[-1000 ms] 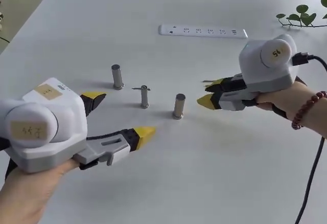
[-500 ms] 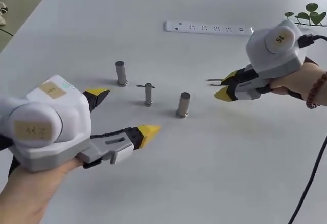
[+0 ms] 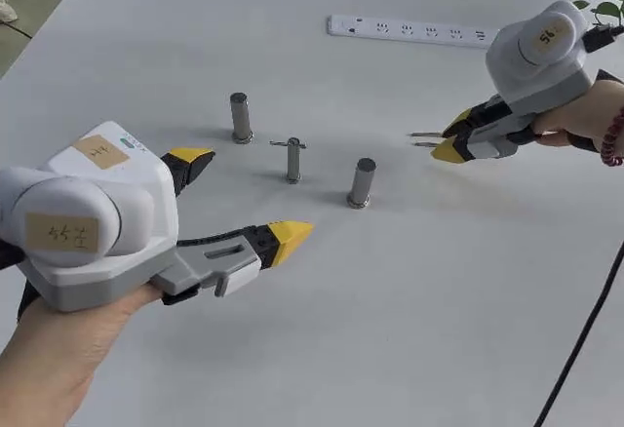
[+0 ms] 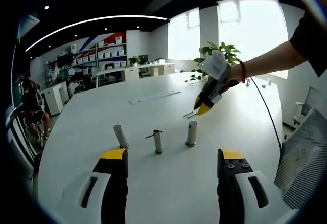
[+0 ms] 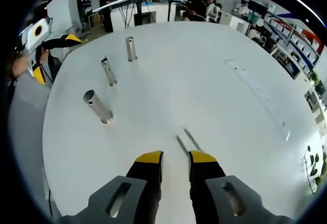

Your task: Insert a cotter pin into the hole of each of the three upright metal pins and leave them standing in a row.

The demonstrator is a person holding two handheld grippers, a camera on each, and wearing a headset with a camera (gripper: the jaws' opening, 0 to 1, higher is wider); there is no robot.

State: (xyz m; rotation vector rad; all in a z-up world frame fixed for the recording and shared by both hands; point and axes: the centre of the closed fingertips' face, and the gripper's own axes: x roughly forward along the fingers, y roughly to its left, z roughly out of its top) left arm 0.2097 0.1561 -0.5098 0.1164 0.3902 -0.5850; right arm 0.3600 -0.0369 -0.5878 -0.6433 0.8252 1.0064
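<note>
Three metal pins stand in a row on the white table: the left pin [image 3: 240,117], the middle pin [image 3: 293,159] with a cotter pin through its top, and the right pin [image 3: 362,182] with a bare top. My right gripper [image 3: 447,148] hovers to the right of the row, shut on a cotter pin [image 3: 423,138] whose two legs point toward the pins. In the right gripper view that cotter pin [image 5: 186,141] sticks out past the gripper [image 5: 176,157]. My left gripper [image 3: 241,195] is open in front of the row, nothing between its fingers [image 4: 172,155].
A white power strip [image 3: 409,30] lies at the back of the table. Plant leaves [image 3: 609,3] show at the far right corner. A black cable [image 3: 585,329] runs down the right side. The table's left edge [image 3: 58,18] borders the floor.
My right gripper has drawn back to the right and farther from the right pin, still holding the cotter pin. The left gripper has barely moved; the head camera shifted.
</note>
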